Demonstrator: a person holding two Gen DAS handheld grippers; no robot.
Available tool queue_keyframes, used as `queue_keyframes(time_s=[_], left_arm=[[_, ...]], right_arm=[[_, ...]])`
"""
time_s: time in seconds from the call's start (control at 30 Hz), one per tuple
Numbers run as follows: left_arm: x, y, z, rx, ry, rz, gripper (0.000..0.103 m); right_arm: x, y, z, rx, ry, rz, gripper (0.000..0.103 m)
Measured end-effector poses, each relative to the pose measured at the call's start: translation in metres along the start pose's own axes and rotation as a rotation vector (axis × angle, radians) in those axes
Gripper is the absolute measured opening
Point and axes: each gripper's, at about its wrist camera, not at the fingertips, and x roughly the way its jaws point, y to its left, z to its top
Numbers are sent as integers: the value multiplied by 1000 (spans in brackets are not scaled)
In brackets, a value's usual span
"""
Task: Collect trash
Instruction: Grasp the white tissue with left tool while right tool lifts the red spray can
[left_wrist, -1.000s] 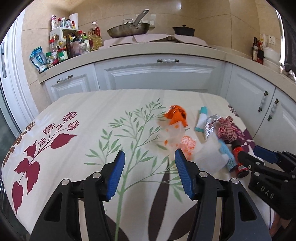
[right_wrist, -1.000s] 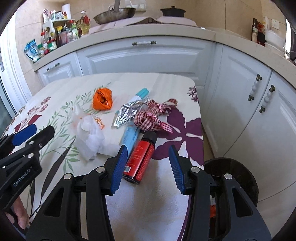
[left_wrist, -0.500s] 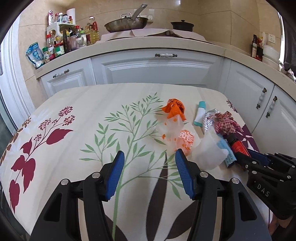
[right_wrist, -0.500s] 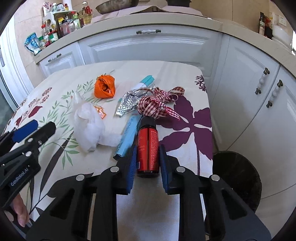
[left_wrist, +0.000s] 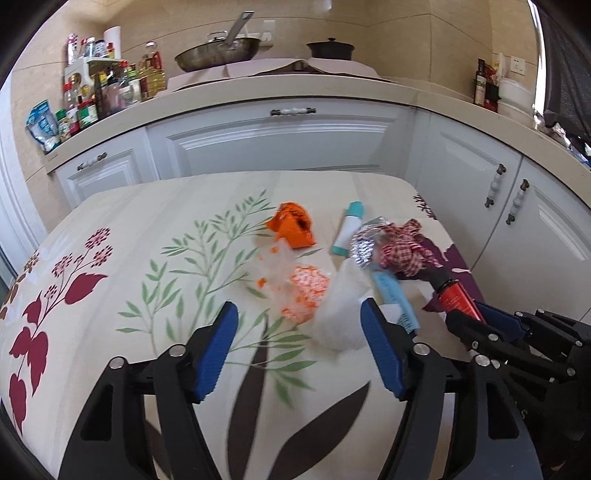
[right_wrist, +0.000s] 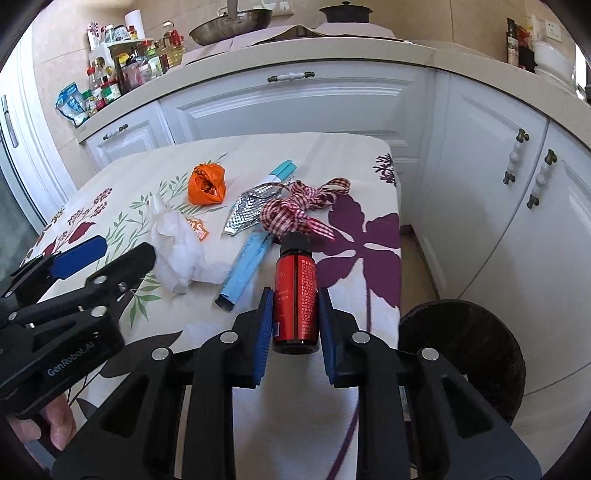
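Observation:
Trash lies on the flowered tablecloth (right_wrist: 362, 229): an orange wrapper (right_wrist: 207, 184), crumpled white plastic (right_wrist: 177, 243), a light blue sachet (right_wrist: 245, 266), a foil piece (right_wrist: 245, 212), a teal-capped tube (right_wrist: 282, 171) and a red checked ribbon (right_wrist: 295, 210). My right gripper (right_wrist: 295, 317) is shut on a small red bottle (right_wrist: 295, 291) with a black cap, lifted a little off the cloth. My left gripper (left_wrist: 299, 350) is opening, its pads clear of the white plastic (left_wrist: 340, 314) and the orange-dotted clear wrapper (left_wrist: 306, 288) just ahead.
A dark round bin (right_wrist: 461, 354) stands on the floor by the table's right edge. White cabinets (right_wrist: 295, 107) and a counter with jars, a pan (right_wrist: 232, 20) and a pot run behind and to the right. A hand (right_wrist: 55, 424) shows at the lower left.
My right gripper closed on the red bottle and tipped it up off the cloth. My left gripper moved in toward the white plastic and its jaws spread wider.

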Motion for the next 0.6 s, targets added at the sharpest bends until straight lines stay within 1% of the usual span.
queue_keyframes(time_s=[0.07,0.2,0.23,0.27,0.3,0.37,0.4,0.43,0.5,0.6], left_arm=[[3,-5,2,12,1,2,68],[15,-11,4,23,31,1,68],[18,-12,4,22,40,-2,64],[20,-12,3,22,47,-4,57],[22,-12,3,22,55,-7,53],[24,-14,2,27,65,-26,36],[24,-15,2,34,64,-31,30],[22,-16,1,44,56,-37,19],[20,-18,1,56,46,-41,16],[17,-16,-1,43,40,-55,13]], right_arm=[[-1,-3,0,4,-1,7,23],[-2,-8,0,11,-4,17,23],[-2,-9,0,12,-4,20,23],[-2,-9,0,12,-5,22,23],[-2,-10,0,13,-5,24,23],[-2,-11,0,16,-6,26,23],[-1,-12,0,16,-5,28,23],[-1,-12,-1,18,-5,30,23],[-1,-12,-1,19,-6,30,23],[-3,-12,-2,18,-18,33,23]])
